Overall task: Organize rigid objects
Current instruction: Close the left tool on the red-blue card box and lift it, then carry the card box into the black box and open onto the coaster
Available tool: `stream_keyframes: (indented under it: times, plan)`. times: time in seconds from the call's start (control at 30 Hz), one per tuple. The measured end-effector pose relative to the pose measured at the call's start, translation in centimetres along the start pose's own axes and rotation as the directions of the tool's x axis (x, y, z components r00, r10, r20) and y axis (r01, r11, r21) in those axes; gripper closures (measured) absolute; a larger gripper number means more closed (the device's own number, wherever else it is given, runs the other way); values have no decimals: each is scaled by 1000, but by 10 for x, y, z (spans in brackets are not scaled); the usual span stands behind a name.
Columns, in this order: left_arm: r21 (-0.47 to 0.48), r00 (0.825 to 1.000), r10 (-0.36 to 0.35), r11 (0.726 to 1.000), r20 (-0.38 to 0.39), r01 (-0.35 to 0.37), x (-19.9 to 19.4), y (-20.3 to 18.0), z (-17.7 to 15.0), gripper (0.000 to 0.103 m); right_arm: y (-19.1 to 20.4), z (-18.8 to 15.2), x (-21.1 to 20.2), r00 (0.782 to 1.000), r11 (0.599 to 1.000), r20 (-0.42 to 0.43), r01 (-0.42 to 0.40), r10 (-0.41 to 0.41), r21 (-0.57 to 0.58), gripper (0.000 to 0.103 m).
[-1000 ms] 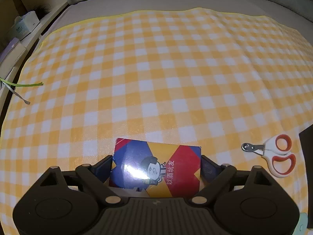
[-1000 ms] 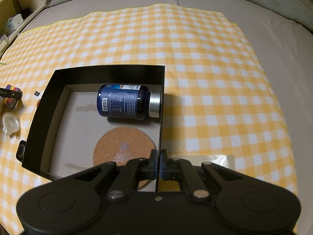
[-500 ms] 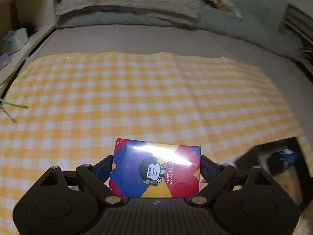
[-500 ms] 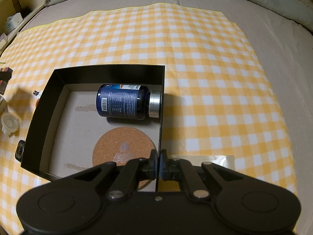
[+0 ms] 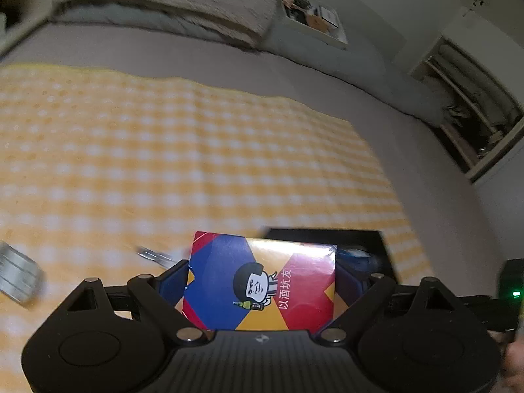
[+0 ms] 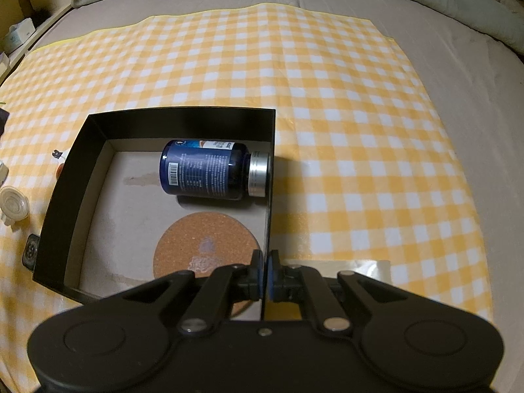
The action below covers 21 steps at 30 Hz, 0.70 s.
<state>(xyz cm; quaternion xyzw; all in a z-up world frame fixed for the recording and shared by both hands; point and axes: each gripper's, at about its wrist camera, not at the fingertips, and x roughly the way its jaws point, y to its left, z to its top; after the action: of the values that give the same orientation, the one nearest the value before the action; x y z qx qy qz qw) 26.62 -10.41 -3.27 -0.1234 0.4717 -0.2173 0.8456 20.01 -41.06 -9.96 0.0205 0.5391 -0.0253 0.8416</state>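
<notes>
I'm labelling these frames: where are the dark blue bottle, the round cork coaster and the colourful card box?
dark blue bottle (image 6: 204,172), right wrist view, label.
round cork coaster (image 6: 196,245), right wrist view, top face.
colourful card box (image 5: 229,275), left wrist view, blue front.

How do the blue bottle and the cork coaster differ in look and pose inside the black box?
The blue bottle is a cylinder lying on its side, silver cap against the right wall of the black box; the cork coaster is a flat disc lying face up. The bottle is glossy dark blue with a printed label; the coaster is matte tan with a faint mark. The bottle lies farther from the camera. Both rest on the box floor.
</notes>
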Motion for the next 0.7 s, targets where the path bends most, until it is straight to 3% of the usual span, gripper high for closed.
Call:
stream_keyframes:
  times: [0.13,0.3,0.7]
  plan:
    - [-40,996,-73,997,-45,71,21,-34,-14,13,-1,1,-1,1000,1000,2,-5,5,3,99]
    - [-46,991,-107,994,-79,103,48,-67,-31,13,-7,1,-11,999,999,23,-31,30,28,99]
    - [-178,983,-152,975,-100,133,100,-85,-50,13,-20,-8,-23,995,994,37,-92,90,58,100]
